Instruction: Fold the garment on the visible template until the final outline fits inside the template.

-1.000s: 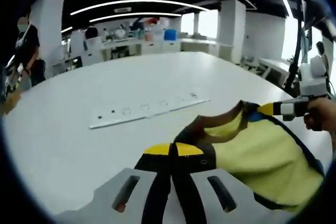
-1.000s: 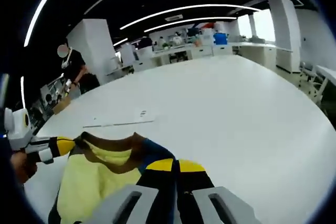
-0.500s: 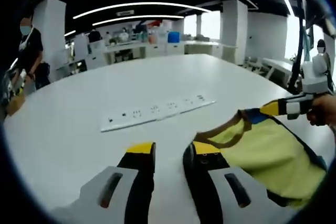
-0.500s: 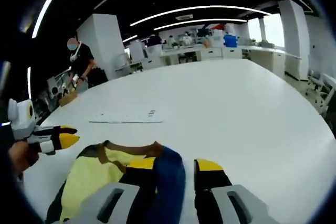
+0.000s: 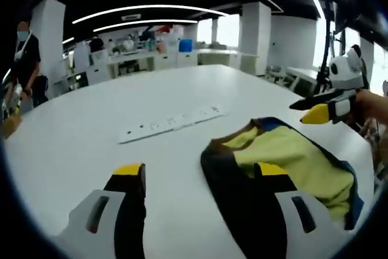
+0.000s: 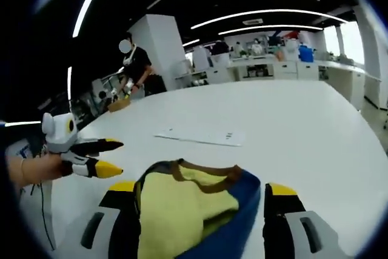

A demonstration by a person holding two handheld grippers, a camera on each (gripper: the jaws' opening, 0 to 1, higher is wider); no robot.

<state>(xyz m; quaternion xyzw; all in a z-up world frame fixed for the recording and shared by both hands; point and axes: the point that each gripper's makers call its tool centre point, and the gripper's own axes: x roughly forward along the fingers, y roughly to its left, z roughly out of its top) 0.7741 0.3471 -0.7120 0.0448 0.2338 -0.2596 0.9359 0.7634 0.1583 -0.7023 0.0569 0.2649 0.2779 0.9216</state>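
The left gripper (image 5: 200, 177) has its jaws spread wide and grips nothing, and the right gripper (image 6: 202, 191) is likewise spread wide with nothing between its tips. The yellow garment (image 5: 290, 163) with dark blue and brown trim lies crumpled on the white table (image 5: 91, 144). Beyond it lies a white power strip (image 5: 170, 123).

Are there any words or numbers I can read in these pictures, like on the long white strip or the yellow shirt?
No readable text anywhere.
Long white power strip on the white table: only small dark socket marks, too blurred to read as letters.
Yellow garment with dark blue and brown trim: no print or label showing.
Things on the far counters: too small to read.
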